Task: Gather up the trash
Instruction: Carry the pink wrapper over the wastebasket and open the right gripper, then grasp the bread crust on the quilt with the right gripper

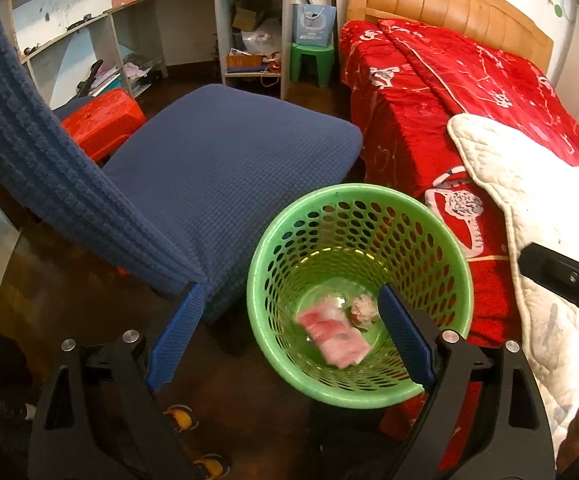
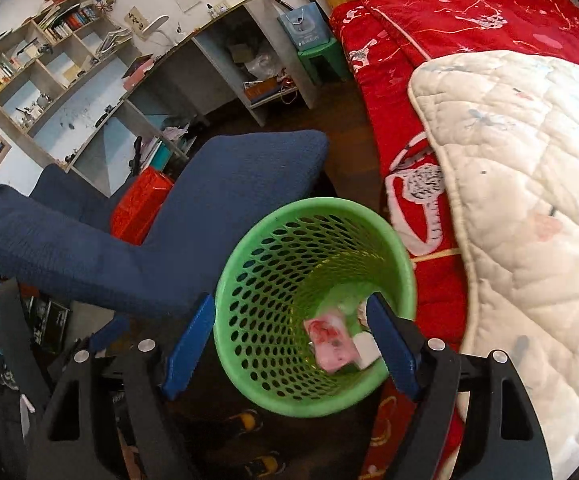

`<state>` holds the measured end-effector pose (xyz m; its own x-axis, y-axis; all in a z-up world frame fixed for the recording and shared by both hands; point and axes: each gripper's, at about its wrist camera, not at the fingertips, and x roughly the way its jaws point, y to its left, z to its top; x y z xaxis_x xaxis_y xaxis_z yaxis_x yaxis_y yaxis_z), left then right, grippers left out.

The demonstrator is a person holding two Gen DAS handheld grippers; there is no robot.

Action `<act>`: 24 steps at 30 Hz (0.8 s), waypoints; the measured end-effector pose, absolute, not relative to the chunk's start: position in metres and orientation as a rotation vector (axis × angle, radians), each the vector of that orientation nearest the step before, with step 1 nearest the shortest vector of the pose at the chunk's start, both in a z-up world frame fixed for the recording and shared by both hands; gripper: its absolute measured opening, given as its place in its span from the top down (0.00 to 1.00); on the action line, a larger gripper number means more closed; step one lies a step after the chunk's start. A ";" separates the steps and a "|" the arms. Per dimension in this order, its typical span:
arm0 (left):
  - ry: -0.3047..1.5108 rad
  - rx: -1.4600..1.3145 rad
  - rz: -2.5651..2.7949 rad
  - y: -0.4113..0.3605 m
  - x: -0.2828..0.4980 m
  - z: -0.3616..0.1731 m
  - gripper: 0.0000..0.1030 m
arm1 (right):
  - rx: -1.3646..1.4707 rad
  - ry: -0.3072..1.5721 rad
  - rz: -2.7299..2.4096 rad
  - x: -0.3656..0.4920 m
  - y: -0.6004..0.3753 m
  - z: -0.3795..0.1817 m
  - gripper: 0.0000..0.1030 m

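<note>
Trash (image 1: pixel 332 336) in basket (image 1: pixel 429 216), below tongs (image 1: pixel 289 308)

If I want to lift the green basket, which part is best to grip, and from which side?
Probably the rim of the green basket, from above: it stands upright, open-topped, and its thin lip fits between two fingers. The chair seat and bed crowd its sides.

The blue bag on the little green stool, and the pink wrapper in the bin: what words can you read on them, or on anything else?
None can be read.
Blue gift bag on the green stool: white print, too small and blurred.
Pink wrapper in the green bin: blurred, no letters clear.
Book spines on the shelf: too small.
Red blanket: white patterns, nothing legible as words.
</note>
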<state>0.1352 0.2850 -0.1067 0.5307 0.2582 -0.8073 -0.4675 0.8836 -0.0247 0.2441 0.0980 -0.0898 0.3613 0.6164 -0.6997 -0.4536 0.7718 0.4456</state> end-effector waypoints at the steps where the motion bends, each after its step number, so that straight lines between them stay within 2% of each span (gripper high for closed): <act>1: 0.914 -0.250 0.435 0.282 0.135 -0.105 0.15 | 0.180 0.977 0.688 0.242 0.094 -0.088 0.27; 9: 0.902 -0.231 0.376 0.243 0.137 -0.095 0.15 | 0.121 0.902 0.588 0.221 0.030 -0.073 0.27; 24: 0.889 -0.157 0.193 0.142 0.159 -0.081 0.15 | 0.128 0.839 0.244 0.173 -0.154 -0.069 0.26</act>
<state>0.1593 0.1423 -0.0811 0.6151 0.1022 -0.7818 -0.2320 0.9711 -0.0556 0.1731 -0.1537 -0.0688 0.6420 0.2642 -0.7197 -0.1634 0.9643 0.2082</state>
